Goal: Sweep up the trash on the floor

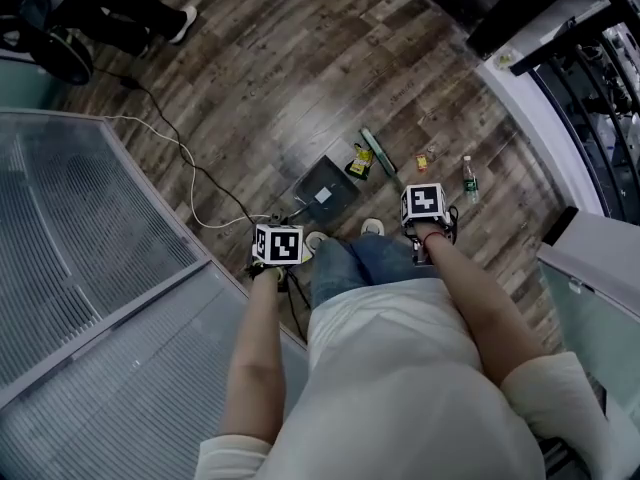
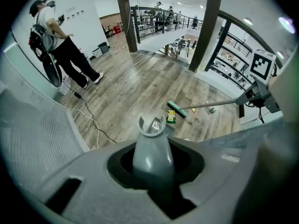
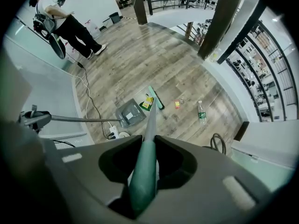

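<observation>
While my left gripper [image 2: 152,183] clasped the dustpan handle [image 2: 150,150] and my right gripper [image 3: 141,188] the broom handle [image 3: 146,164] | risk: yellow wrapper [image 1: 359,161] could skid past dustpan [image 1: 325,193] | cause: too strong stroke.

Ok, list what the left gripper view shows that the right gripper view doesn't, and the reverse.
Left gripper view only: the left gripper, jaws shut on the grey dustpan handle, and a marker cube at upper right. Right gripper view only: the right gripper, jaws shut on the green broom handle, and a dark hose loop on the floor. Both: the broom head, the yellow wrapper beside it, the standing person.
</observation>
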Demonstrator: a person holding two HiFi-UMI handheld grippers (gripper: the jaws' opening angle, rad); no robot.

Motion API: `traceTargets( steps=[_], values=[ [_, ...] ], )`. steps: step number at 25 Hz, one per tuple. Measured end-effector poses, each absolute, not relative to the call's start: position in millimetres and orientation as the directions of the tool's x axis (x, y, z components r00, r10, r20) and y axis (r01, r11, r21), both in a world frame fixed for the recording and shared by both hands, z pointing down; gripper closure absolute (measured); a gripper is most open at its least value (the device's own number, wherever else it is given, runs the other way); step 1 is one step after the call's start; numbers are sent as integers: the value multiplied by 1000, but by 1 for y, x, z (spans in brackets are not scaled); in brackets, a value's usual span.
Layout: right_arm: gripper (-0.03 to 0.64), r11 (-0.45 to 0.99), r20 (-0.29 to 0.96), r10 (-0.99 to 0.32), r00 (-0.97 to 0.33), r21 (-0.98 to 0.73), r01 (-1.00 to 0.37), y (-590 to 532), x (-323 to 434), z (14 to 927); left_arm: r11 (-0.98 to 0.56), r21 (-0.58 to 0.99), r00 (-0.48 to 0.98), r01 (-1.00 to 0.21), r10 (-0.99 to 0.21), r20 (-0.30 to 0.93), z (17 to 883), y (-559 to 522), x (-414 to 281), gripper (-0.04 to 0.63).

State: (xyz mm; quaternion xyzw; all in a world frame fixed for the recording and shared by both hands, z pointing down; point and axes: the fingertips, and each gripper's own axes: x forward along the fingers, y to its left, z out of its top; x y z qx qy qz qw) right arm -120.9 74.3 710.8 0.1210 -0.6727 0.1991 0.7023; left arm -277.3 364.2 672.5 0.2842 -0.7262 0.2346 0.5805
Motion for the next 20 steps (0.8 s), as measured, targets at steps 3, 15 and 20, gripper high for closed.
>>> traceTargets(
  steps=[3, 15, 20],
  values=[
    [520, 895, 993, 116, 19, -96, -435, 81, -122, 711, 727, -16, -167, -687, -136, 976, 673, 361, -279, 497],
    [520, 856, 984, 176, 16, -146, -496, 107, -113, 706, 726, -6, -161, -688, -144, 976, 672, 369, -276, 497],
    [520, 863, 980, 196, 22, -162, -479, 121, -111, 705, 723, -7, -162, -691, -145, 976, 672, 370, -275, 497]
  ],
)
